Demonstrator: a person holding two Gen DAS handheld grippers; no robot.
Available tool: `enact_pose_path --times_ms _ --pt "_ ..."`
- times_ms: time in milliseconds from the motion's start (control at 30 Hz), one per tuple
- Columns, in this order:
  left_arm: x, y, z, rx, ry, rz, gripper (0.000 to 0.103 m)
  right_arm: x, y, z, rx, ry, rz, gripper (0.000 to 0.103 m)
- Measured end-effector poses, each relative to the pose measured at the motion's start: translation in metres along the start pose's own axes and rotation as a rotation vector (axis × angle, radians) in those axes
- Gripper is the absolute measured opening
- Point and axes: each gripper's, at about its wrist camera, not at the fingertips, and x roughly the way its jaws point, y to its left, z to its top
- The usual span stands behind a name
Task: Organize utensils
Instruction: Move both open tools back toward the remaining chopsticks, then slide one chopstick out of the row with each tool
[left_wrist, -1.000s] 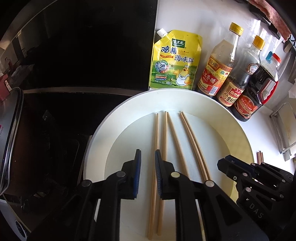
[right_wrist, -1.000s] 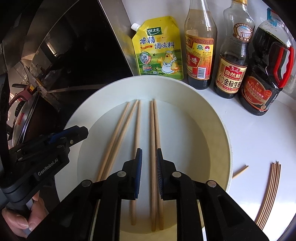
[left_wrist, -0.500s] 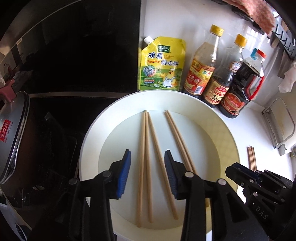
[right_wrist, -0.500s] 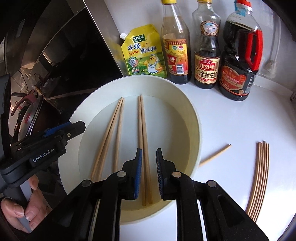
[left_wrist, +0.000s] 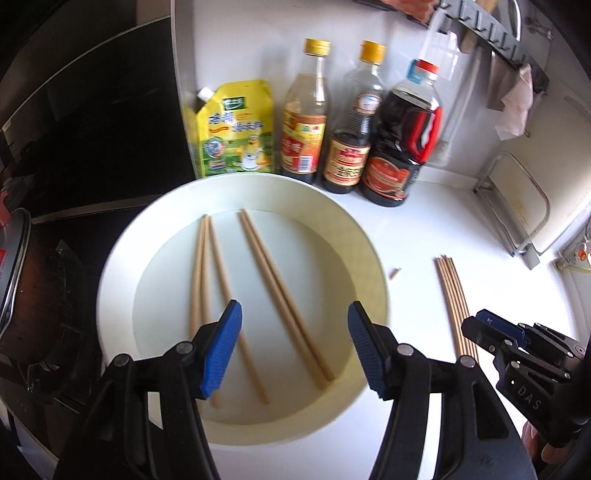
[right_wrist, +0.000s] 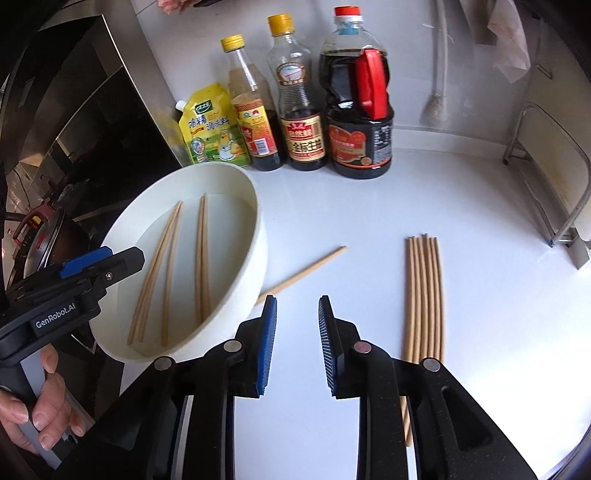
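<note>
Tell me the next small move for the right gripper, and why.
Probably ease the right gripper forward and left to straddle the stray chopstick. It lies alone on the counter beside the white bowl, apart from the chopstick bundle, and the gripper is open and empty, just short of it.

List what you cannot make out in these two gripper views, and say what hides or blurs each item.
- Loose chopstick: right view, its near end hidden behind the bowl; left view shows only its tip.
- Chopstick bundle: near ends covered by the right gripper.
- Bottle labels: blurred in the left view.
- Bowl chopsticks: near ends hidden by the left gripper.
</note>
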Motion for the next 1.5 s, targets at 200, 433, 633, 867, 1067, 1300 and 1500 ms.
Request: enact_pose_path --times_ms 200,433,633,867,1067,1300,1500 --pt "0.000 -0.038 -0.005 0.042 0.010 -0.031 0.060 -0.017 -0.034 -0.012 0.039 -0.010 -0.033 0.023" --pt "0.004 -0.085 -0.011 0.088 0.034 -0.066 0.062 -0.029 -0.074 -0.027 0.067 -0.009 -0.068 0.026" --pt "0.012 -0.120 -0.021 0.119 0.055 -0.084 0.064 -0.028 -0.104 -0.037 0.090 0.009 -0.095 0.029" --pt "0.035 -0.147 -0.041 0.137 0.112 -0.089 0.069 -0.016 -0.126 -0.052 0.066 0.036 -0.107 0.037" --pt "0.057 -0.160 -0.056 0.149 0.147 -0.068 0.069 0.003 -0.137 -0.060 0.063 0.056 -0.096 0.039" --pt "0.081 -0.164 -0.069 0.140 0.163 -0.043 0.069 0.027 -0.146 -0.067 0.042 0.075 -0.075 0.039" --pt "0.090 -0.161 -0.075 0.124 0.175 -0.028 0.069 0.035 -0.149 -0.069 0.025 0.076 -0.065 0.040"
